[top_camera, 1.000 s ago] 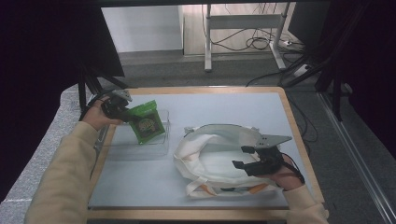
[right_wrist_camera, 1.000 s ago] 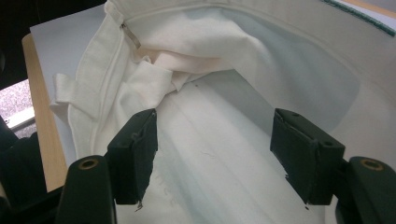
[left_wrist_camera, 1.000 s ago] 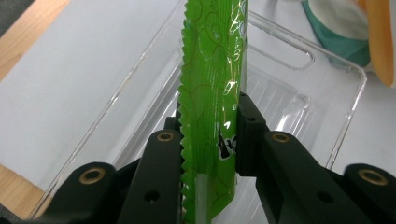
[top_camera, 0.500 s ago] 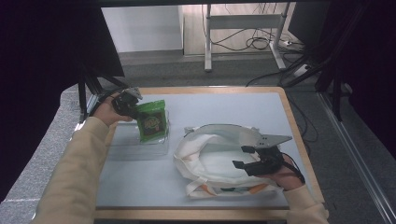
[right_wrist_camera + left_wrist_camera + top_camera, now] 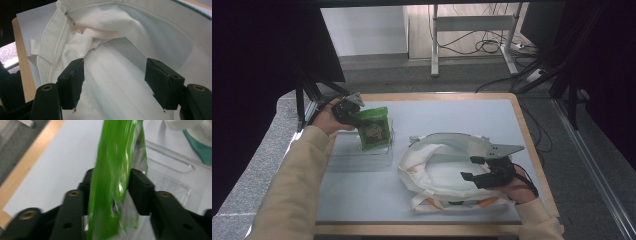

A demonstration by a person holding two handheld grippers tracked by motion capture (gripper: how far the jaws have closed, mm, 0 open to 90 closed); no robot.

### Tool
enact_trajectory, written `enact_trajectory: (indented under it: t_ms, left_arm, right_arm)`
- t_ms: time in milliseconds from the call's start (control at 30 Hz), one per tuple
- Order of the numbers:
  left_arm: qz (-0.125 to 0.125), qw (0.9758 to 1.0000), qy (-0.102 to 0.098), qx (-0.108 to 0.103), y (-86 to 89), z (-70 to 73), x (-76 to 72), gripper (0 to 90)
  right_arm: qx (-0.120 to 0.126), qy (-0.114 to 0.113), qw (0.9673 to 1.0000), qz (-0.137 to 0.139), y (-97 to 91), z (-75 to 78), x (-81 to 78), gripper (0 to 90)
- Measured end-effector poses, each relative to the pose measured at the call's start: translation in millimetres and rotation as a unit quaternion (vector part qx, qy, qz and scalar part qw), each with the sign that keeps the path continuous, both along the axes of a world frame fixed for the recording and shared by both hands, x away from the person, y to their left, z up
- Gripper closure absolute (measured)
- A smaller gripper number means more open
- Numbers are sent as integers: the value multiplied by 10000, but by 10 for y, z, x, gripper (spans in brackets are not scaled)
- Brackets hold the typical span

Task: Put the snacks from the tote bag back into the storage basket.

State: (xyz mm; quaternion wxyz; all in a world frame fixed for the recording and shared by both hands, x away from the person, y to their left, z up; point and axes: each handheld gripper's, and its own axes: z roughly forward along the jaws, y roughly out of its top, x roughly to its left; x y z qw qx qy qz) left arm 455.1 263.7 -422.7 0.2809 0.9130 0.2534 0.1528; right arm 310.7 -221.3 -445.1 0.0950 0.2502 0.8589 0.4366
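Note:
A green snack packet (image 5: 374, 129) stands on edge in a clear plastic tray (image 5: 362, 159) at the table's left. My left gripper (image 5: 353, 116) is at the packet's upper left corner. In the left gripper view the packet (image 5: 113, 155) runs up between the jaws of the left gripper (image 5: 110, 188). Those jaws have just been opening and stand open, loose around it. A white tote bag (image 5: 437, 172) lies at the right with its mouth spread. My right gripper (image 5: 473, 169) rests at the bag's right rim. The right gripper (image 5: 115, 77) is open over the white lining (image 5: 112, 32), with nothing pinched.
The tray's clear wall (image 5: 175, 183) lies just beyond the packet. The wooden table edge (image 5: 532, 145) runs close to my right hand. Desk legs and cables (image 5: 492, 45) are on the floor behind the table.
The left hand has carried the green packet a little rightward and stood it more upright over the tray. The right hand and the bag have not moved.

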Motion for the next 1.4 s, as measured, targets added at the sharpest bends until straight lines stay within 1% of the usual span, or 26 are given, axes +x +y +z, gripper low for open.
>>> enact_trajectory:
  t_ms: [33, 100, 200, 300, 333, 467, 500, 600, 700, 833, 933, 1133, 1167, 1233, 1333, 1400]
  left_arm:
    - [-6, 10000, -83, -33, 7, 27, -2, 562]
    - [1, 9998, -223, -15, 11, 84, -9, 531]
    - [-17, 9992, -390, -33, 3, 169, -26, 514]
    - [-52, 9982, -578, -159, -16, 246, -62, 506]
    - [-64, 9978, -639, -172, -22, 268, -73, 504]
    - [-122, 9971, -731, -161, -47, 340, -110, 496]
    - [-115, 9970, -738, -186, -51, 354, -118, 496]
    - [-115, 9970, -737, -214, -54, 377, -141, 493]
    - [-81, 9973, -702, -211, -54, 370, -161, 487]
    - [-21, 9978, -606, -279, -46, 354, -196, 479]
    - [36, 9981, -498, -359, -35, 339, -229, 476]
    - [163, 9976, -250, -630, -14, 300, -302, 475]
    - [178, 9974, -233, -651, -12, 296, -314, 471]
    - [221, 9966, -184, -772, -13, 288, -341, 466]
    - [287, 9958, -145, -853, -27, 271, -395, 448]
    - [263, 9953, -128, -922, -35, 267, -439, 441]
  right_arm:
    - [-2, 1, 10000, -3, -1, 0, 0, 318]
    - [-6, -2, 10000, -2, -3, 1, -1, 317]
    - [1, -1, 10000, -7, -1, 2, -1, 318]
    - [-10, 1, 10000, 6, 6, -2, -1, 317]
    - [-10, 0, 10000, 9, 8, -3, -1, 317]
    - [-16, 3, 10000, 9, 9, -5, 0, 317]
    - [-13, 2, 10000, 10, 9, -4, -1, 317]
    - [-7, -3, 10000, 11, 9, -2, -2, 317]
    - [-12, 1, 10000, 13, 11, -4, -1, 317]
    - [-17, -1, 10000, 17, 13, -4, -3, 317]
    - [-13, -5, 10000, 19, 14, -3, -3, 317]
    - [31, 32, 10000, 18, 9, -10, 0, 317]
    - [31, 36, 10000, 17, 7, -13, 2, 317]
    - [51, 35, 10000, 15, 7, -14, 5, 317]
    - [57, 11, 10000, 44, 12, -6, 1, 317]
    - [75, -7, 9999, 69, 15, 5, -3, 317]
